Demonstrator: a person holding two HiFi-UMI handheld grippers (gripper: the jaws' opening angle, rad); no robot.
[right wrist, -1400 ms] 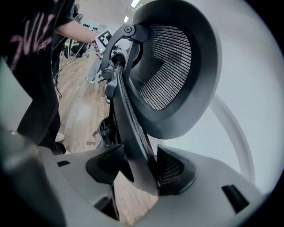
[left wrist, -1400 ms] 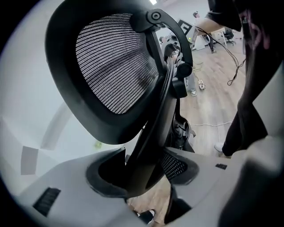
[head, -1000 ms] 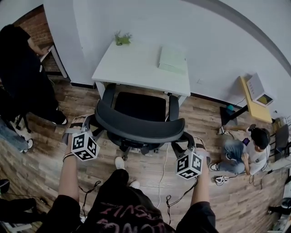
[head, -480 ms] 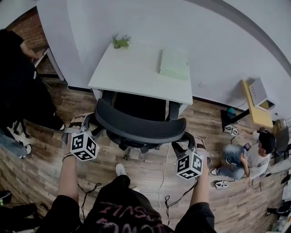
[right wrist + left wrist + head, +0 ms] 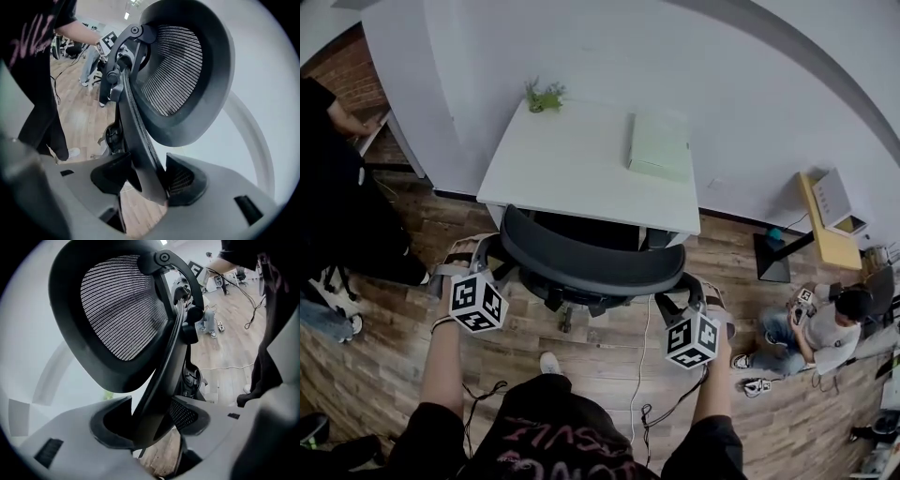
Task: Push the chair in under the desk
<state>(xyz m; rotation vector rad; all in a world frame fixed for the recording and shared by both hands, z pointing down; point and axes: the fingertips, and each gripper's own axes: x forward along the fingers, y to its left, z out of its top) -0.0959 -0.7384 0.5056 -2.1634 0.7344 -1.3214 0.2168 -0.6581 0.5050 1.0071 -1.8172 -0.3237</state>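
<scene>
A black mesh-backed office chair (image 5: 591,265) stands at the front edge of the white desk (image 5: 572,164), its seat mostly hidden under the desktop. My left gripper (image 5: 490,258) is shut on the left rim of the chair back, and my right gripper (image 5: 677,298) is shut on the right rim. In the left gripper view the chair back's edge (image 5: 157,394) runs between the two jaws of the left gripper (image 5: 151,423). The right gripper view shows the same: the chair back's rim (image 5: 140,140) is clamped in the right gripper (image 5: 146,180).
A pale green book (image 5: 659,143) and a small plant (image 5: 542,95) lie on the desk, which stands against a white wall. A person in black (image 5: 337,197) stands at left; another person (image 5: 820,323) sits on the floor at right. A white cable (image 5: 637,361) trails over the wood floor.
The chair has rolled forward toward the wall, and its seat and armrests have slid under the desktop. Both grippers kept their hold and moved with it.
</scene>
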